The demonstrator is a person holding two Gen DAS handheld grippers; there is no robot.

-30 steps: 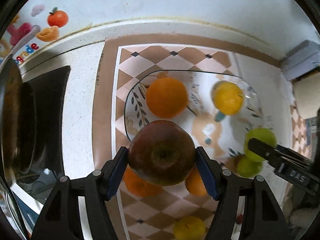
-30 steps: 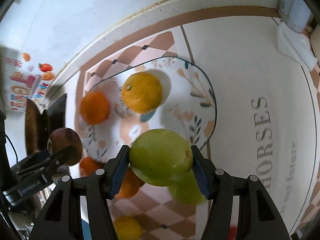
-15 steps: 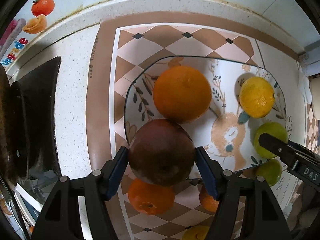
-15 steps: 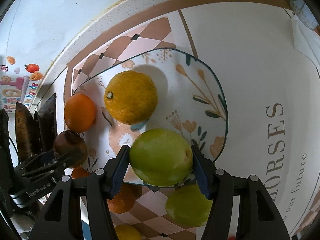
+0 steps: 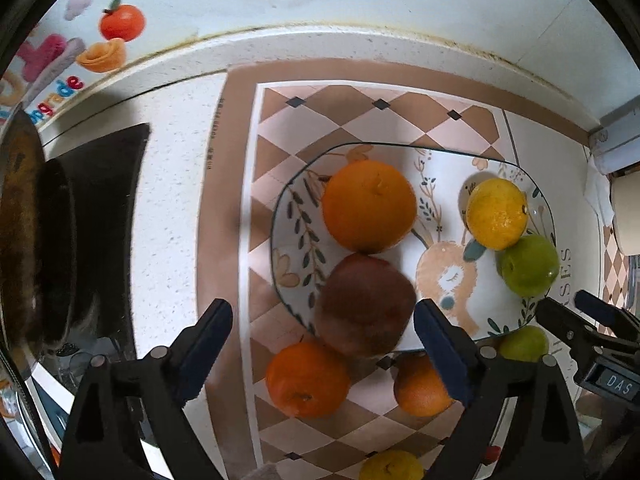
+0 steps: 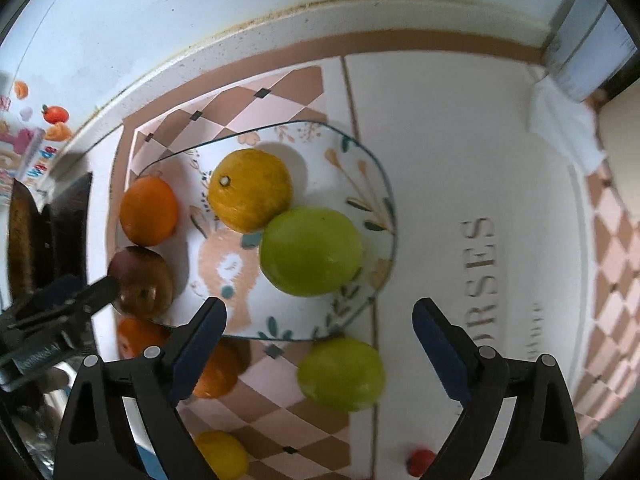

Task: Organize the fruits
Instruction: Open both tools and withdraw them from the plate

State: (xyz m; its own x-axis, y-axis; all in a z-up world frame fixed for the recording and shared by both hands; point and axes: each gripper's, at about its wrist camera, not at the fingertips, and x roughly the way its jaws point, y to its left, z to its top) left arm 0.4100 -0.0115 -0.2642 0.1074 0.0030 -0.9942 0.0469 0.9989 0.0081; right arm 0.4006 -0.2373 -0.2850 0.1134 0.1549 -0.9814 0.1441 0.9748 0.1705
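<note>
While my left gripper (image 5: pixel 323 334) hangs over the plate's (image 5: pixel 434 160) near left edge, its jaws are opening and the red apple (image 5: pixel 365 305) sits between them on the plate, clear of both pads, touching the orange (image 5: pixel 369 206) behind it. To the right, my right gripper (image 6: pixel 319 326) is opening too, holding nothing; the green apple (image 6: pixel 311 251) lies on the plate just ahead of its fingers, against the yellow citrus (image 6: pixel 250 188). A second green fruit (image 6: pixel 341 374) lies on the mat (image 6: pixel 256 120) between the fingers.
</note>
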